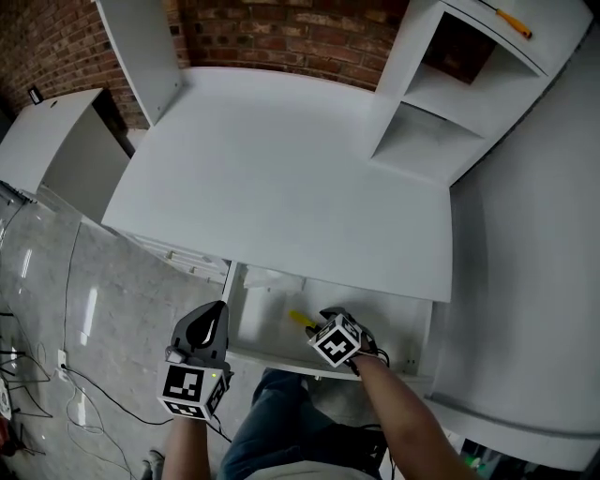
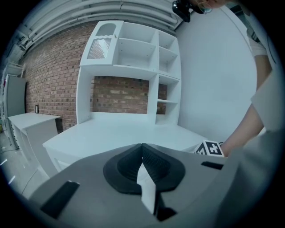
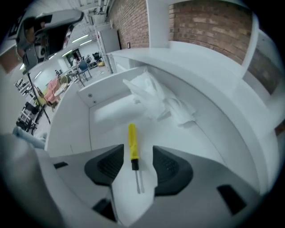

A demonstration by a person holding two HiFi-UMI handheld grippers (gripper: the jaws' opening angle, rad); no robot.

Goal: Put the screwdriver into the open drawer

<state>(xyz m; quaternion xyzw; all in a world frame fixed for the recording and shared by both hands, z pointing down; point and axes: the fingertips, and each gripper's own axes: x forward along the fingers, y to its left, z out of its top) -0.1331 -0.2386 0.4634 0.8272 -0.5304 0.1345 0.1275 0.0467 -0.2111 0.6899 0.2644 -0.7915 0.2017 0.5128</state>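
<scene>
A screwdriver (image 3: pixel 132 146) with a yellow handle and a thin metal shaft lies flat on the white floor of the open drawer (image 3: pixel 102 113). In the right gripper view my right gripper (image 3: pixel 136 156) points steeply down over it, jaws open; the shaft lies in the gap and neither pad touches it. From the head view the screwdriver (image 1: pixel 302 320) shows as a yellow streak just left of the right gripper (image 1: pixel 319 328), inside the drawer (image 1: pixel 281 360) under the desk. My left gripper (image 1: pixel 210 323) hangs left of the drawer, its jaws shut on nothing (image 2: pixel 142 156).
Crumpled white plastic (image 3: pixel 156 98) lies at the back of the drawer. The white desk top (image 1: pixel 281 178) overhangs the drawer, with a shelf unit (image 1: pixel 450 94) at its right and a yellow tool (image 1: pixel 514 22) on top. A white cabinet (image 1: pixel 56 150) and floor cables (image 1: pixel 37 375) are at left.
</scene>
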